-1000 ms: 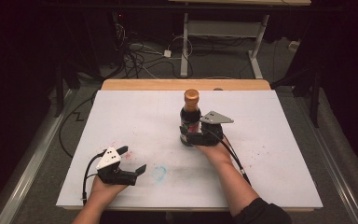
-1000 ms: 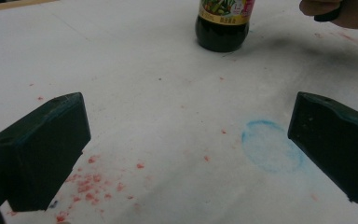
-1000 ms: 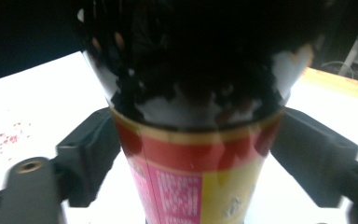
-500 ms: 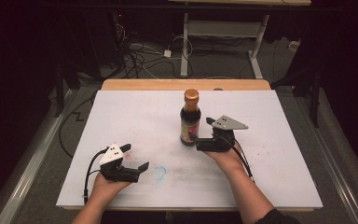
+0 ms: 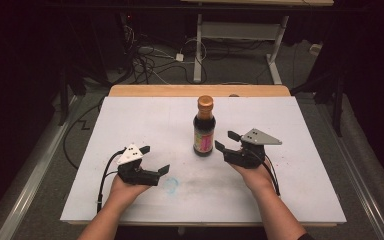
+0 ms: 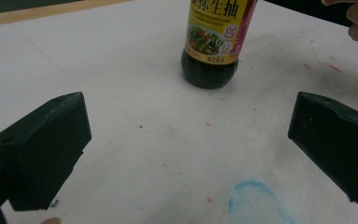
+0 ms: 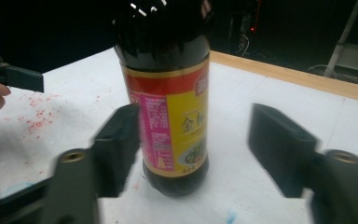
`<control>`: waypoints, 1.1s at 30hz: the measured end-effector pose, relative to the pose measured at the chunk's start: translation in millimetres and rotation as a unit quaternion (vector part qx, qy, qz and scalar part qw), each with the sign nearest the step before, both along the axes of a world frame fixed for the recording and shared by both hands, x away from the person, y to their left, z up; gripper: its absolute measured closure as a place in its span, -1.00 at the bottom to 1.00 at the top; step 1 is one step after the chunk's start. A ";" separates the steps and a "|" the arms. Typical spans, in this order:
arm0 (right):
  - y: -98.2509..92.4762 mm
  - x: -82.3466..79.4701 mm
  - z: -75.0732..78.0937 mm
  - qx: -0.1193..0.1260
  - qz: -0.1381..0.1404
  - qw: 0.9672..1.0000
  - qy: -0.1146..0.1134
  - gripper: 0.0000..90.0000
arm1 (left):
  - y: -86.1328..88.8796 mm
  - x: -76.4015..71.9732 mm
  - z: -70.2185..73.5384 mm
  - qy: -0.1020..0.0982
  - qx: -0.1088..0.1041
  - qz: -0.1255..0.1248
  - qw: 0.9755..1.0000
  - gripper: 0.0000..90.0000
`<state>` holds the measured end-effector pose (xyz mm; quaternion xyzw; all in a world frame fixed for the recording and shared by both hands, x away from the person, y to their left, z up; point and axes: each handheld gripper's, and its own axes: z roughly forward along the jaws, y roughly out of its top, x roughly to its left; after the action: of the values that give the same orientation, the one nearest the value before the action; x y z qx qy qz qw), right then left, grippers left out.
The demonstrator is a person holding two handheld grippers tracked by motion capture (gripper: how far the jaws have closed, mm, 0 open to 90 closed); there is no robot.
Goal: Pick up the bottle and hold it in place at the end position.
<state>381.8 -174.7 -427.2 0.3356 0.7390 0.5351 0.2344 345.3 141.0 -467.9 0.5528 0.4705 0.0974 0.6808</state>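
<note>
— Two claws in sight, one bottle (image 5: pixel 204 127). Where is the bottle?

— I see it upright on the white worktop (image 5: pixel 130 120), toward the far middle, copper cap on top, dark sauce inside, a yellow and pink label round its body. Nothing touches it.

— And your right claw (image 5: pixel 225 141)?

— It sits just right of the bottle, pointing at it. From above there is a gap between its tips and the glass. In the right gripper view the bottle stands beyond the two black jaws, one jaw overlapping its label on one side, the other well clear on the other side. The jaws have just been closing and now stand about half open, holding nothing.

— The left claw (image 5: pixel 154 159)?

— Nearer me than the bottle and off to its left, well apart from it. In the left gripper view its jaws are spread wide with bare worktop between them and the bottle's base farther on. It holds nothing.

— Anything else near the bottle?

— A faint blue smudge (image 5: pixel 170 184) on the worktop, nearer me than the bottle, between the two hands, and small red specks (image 6: pixel 208 124) scattered around the bottle's base.
</note>
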 end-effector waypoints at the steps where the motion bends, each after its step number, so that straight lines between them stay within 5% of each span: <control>1: 0.0 0.0 0.0 0.000 0.000 1.000 0.000 -0.02 | -2.2 1.4 1.0 -0.003 0.002 0.000 1.000 -1.00; 11: -4.7 -2.4 3.5 0.002 0.000 1.000 -0.008 0.57 | -18.2 15.8 -2.2 0.003 0.010 -0.017 1.000 -1.00; 20: -3.0 -2.2 2.8 -0.018 0.002 1.000 -0.007 0.73 | -25.3 23.9 5.8 -0.008 0.003 -0.012 1.000 -1.00; 33: -4.6 -3.0 7.4 -0.013 0.009 1.000 -0.011 1.00 | -36.1 40.2 9.4 0.001 -0.016 -0.019 1.000 -1.00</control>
<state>378.8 -179.4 -419.8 0.3196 0.7463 0.5312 0.2425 385.5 104.9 -458.6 0.5510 0.4625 0.0762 0.6905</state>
